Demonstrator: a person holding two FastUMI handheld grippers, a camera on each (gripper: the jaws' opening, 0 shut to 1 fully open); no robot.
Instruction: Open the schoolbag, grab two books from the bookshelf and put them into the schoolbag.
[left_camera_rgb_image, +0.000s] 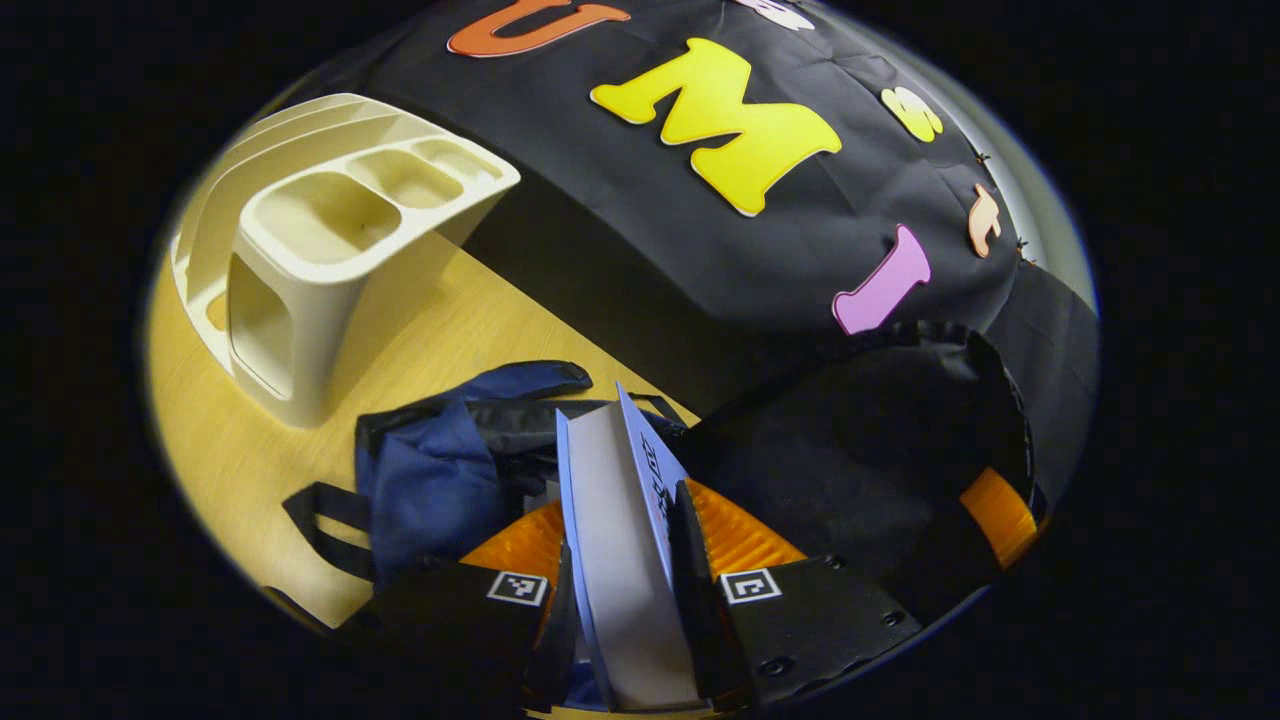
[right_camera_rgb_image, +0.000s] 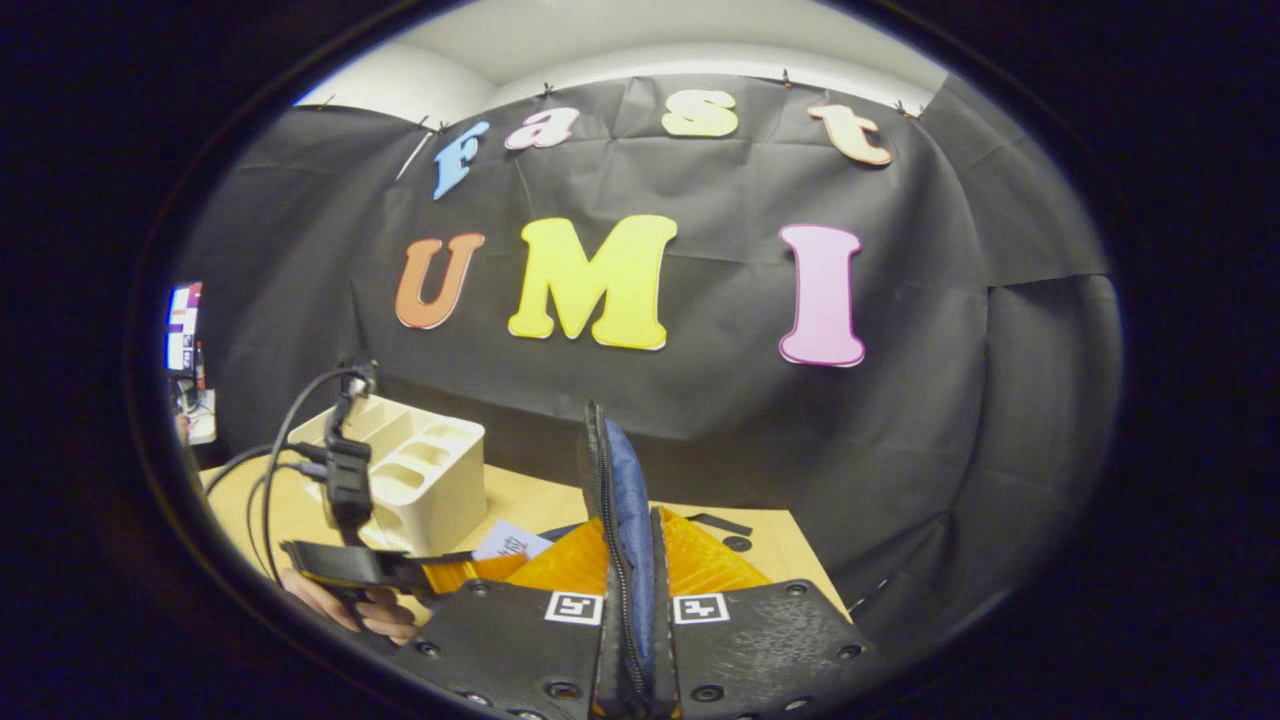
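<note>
Two tools | left tool (left_camera_rgb_image: 622, 560) clamps book (left_camera_rgb_image: 625, 540) | right tool (right_camera_rgb_image: 630, 600) pinches schoolbag (right_camera_rgb_image: 625, 520) edge

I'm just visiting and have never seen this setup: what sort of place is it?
Probably a small recording booth set up as a study desk: black cloth wall, wooden table, a cream desk bookshelf, a blue schoolbag, and a book held in the left gripper.

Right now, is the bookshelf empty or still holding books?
Empty as far as visible: the bookshelf shows bare compartments; a book sits between the left gripper's jaws.
</note>
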